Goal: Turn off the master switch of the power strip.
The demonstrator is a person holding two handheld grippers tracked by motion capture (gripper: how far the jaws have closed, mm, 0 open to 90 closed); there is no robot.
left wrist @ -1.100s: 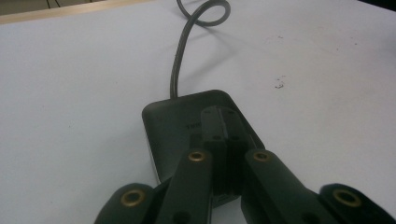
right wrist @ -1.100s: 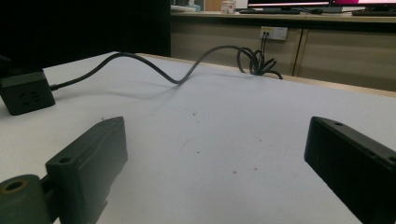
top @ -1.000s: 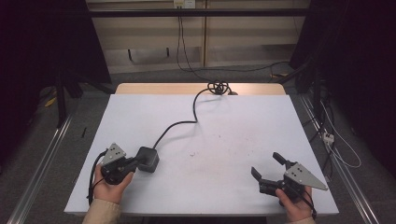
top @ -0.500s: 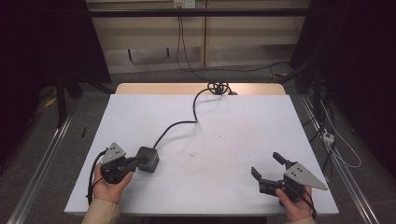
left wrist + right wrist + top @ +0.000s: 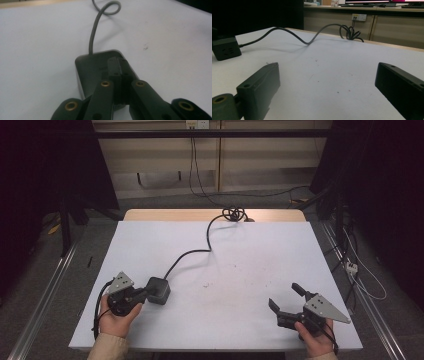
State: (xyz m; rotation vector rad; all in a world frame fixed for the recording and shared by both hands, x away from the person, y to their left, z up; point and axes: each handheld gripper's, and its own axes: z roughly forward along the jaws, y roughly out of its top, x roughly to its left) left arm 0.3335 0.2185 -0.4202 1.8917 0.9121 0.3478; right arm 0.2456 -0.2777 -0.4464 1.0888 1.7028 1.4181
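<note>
A black cube-shaped power block [image 5: 158,290] lies on the white table [image 5: 240,255] at the front left, and its black cable [image 5: 200,249] runs back to a tangle [image 5: 233,213] at the far edge. My left gripper [image 5: 143,294] is shut, its tips touching the block's near side. In the left gripper view the closed jaws [image 5: 118,68] rest over the block's top [image 5: 90,65], with nothing between them. My right gripper [image 5: 285,297] stands open at the front right, nothing between its jaws [image 5: 327,80]. The block [image 5: 225,48] and the cable [image 5: 294,35] show far off in the right gripper view.
The white sheet covers a wooden tabletop [image 5: 165,214] whose back strip shows. A wall outlet [image 5: 196,124] sits behind, with wires hanging down. Loose cables [image 5: 357,270] lie on the floor at the right. Small dark specks [image 5: 235,267] mark the table's middle.
</note>
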